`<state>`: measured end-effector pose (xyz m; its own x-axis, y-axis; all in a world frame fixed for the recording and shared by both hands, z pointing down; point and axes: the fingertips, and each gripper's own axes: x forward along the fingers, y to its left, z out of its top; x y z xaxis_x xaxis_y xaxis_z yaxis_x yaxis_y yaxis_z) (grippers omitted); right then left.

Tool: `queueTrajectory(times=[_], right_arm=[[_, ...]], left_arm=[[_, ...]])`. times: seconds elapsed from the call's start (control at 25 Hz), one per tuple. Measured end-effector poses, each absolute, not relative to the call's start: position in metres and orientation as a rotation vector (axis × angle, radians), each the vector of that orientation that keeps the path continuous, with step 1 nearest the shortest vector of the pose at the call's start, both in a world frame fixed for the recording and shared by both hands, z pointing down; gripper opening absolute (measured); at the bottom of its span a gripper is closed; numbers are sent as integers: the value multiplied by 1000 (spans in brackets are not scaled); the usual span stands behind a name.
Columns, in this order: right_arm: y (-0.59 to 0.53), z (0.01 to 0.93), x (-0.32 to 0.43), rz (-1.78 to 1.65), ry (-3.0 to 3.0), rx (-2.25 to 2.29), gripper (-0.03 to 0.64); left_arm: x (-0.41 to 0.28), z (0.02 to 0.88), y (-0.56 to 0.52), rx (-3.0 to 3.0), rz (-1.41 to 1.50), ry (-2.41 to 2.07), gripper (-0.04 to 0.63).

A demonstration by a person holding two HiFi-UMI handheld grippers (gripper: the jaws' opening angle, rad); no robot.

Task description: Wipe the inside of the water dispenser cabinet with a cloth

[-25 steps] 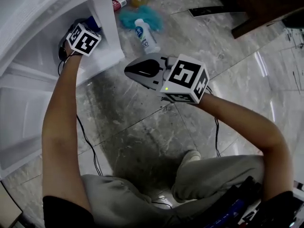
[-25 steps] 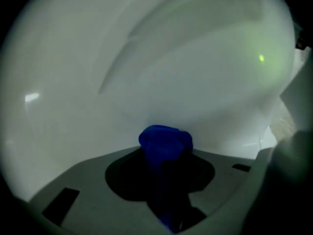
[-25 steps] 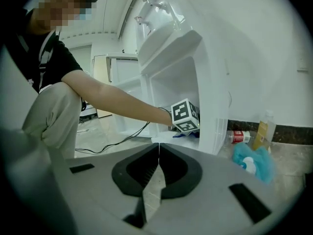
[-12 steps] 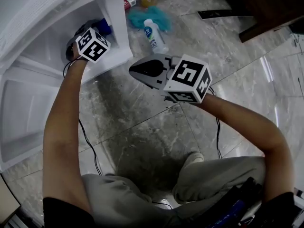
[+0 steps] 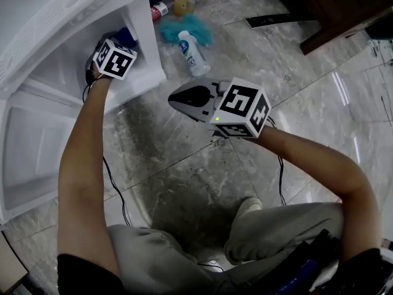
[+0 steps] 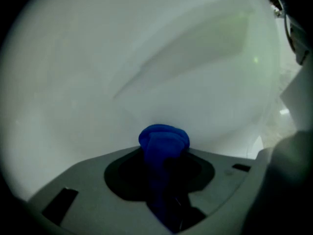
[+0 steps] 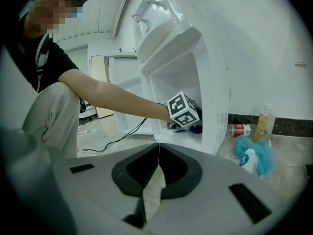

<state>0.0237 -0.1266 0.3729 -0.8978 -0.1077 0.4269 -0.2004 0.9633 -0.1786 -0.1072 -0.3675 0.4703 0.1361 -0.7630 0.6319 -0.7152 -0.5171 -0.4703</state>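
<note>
Holding a bunched blue cloth [image 6: 164, 137] between its jaws, the left gripper [image 6: 164, 155] reaches deep into the white water dispenser cabinet [image 6: 146, 58]. The jaws stand partly apart because the thick wad fills the gap, and they press on it so it cannot slip. The cloth sticks out past the tips so that it, not the hard jaws, meets the cabinet. It looks to be right at the inner wall, but the dim gripper view does not show for sure if it touches. The gripper tips downward, likely to reach low inside.

Off to its right, outside the cabinet, the right gripper [image 7: 157, 148] hangs over the stone floor [image 5: 184, 165]. Its jaws are shut tight with nothing in them, so it seems to be just waiting. Beyond it lie a white bottle [image 5: 189, 48] and a fluffy teal thing [image 5: 184, 26].
</note>
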Motion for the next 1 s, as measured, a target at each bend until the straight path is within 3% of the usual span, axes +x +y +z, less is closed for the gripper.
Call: queueTrajectory(times=[0.16, 0.32, 0.56, 0.72, 1.0], right_arm=[[-125, 369, 18, 304, -2695, 218, -2], [-120, 369, 14, 298, -2687, 197, -2], [-116, 372, 12, 306, -2679, 180, -2], [-116, 376, 16, 315, -2670, 190, -2], [-120, 383, 28, 351, -2655, 218, -2]], left_arm=[[-107, 401, -361, -2487, -769, 1739, 134], [-114, 356, -357, -2480, -551, 1800, 134], [-118, 248, -350, -2453, 196, 1859, 135], [-112, 232, -352, -2421, 358, 1954, 133], [-130, 232, -377, -2304, 374, 2002, 133]])
